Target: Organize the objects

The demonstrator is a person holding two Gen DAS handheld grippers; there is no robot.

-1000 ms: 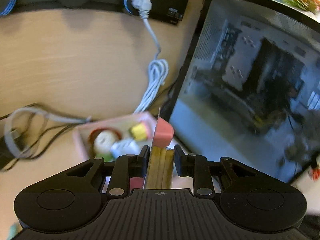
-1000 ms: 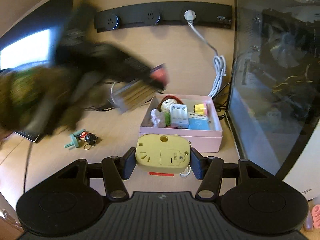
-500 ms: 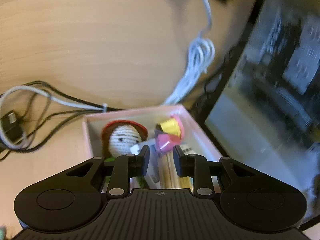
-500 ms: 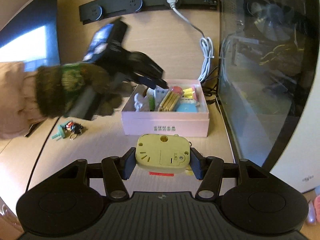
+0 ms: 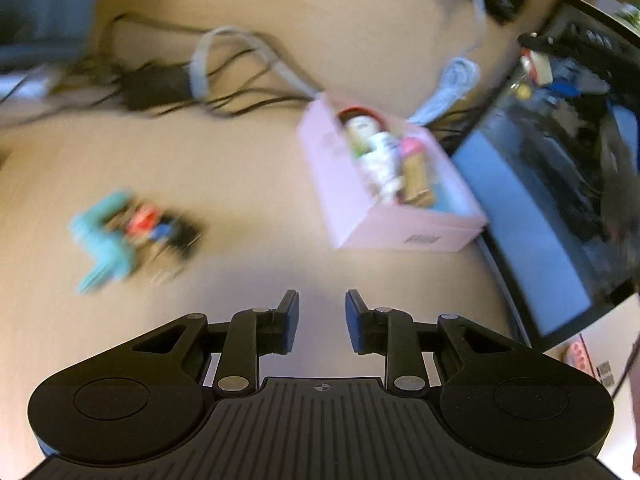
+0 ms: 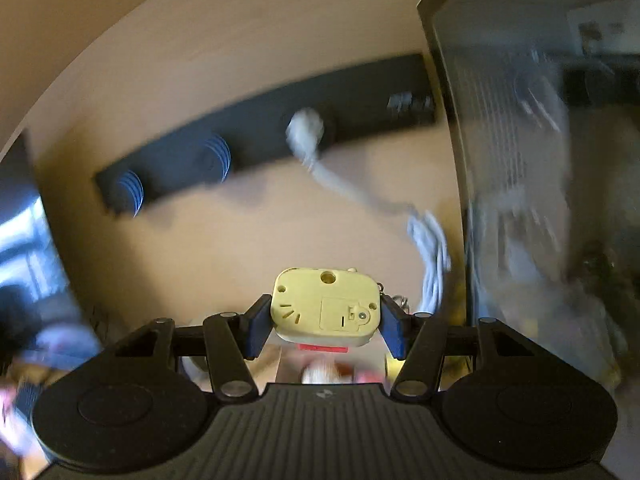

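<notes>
Pink box (image 5: 404, 204) sits on table (image 5: 240, 168); my left tool (image 5: 322, 316) angled down, jaws apart, empty; right tool (image 6: 326, 322) clamps yellow gadget (image 6: 326, 304).

Left gripper (image 5: 322, 314) fingers apart, empty, right gripper (image 6: 325, 320) fingers clamped
</notes>
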